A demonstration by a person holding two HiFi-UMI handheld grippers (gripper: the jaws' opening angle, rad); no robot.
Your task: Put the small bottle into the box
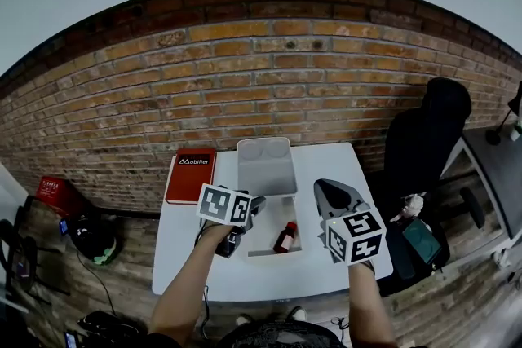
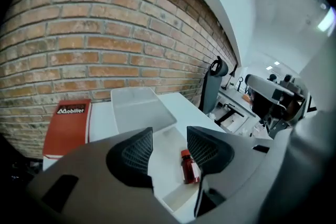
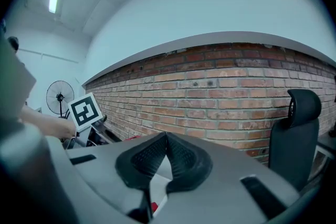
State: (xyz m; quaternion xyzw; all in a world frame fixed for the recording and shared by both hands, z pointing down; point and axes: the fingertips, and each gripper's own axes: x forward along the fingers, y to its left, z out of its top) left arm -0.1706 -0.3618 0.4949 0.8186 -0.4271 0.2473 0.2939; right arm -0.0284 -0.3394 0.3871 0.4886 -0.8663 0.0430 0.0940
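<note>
The small bottle (image 1: pixel 285 238) (image 2: pixel 189 166), dark red with a red cap, lies inside the shallow white box (image 1: pixel 259 248) (image 2: pixel 176 194) on the white table (image 1: pixel 245 277). The box's lid (image 1: pixel 265 165) (image 2: pixel 139 107) stands open toward the brick wall. My left gripper (image 1: pixel 254 208) (image 2: pixel 169 147) hovers over the box's left side, open, with nothing between its pads; the bottle shows below and beyond the right pad. My right gripper (image 1: pixel 331 190) (image 3: pixel 167 139) is to the right of the box, shut on nothing, pointing at the wall.
A red book (image 1: pixel 190 174) (image 2: pixel 68 126) lies on the table left of the lid. A black office chair (image 1: pixel 424 134) (image 3: pixel 296 128) stands right of the table. The brick wall runs close behind the table's far edge. Bags and cables lie on the floor at left.
</note>
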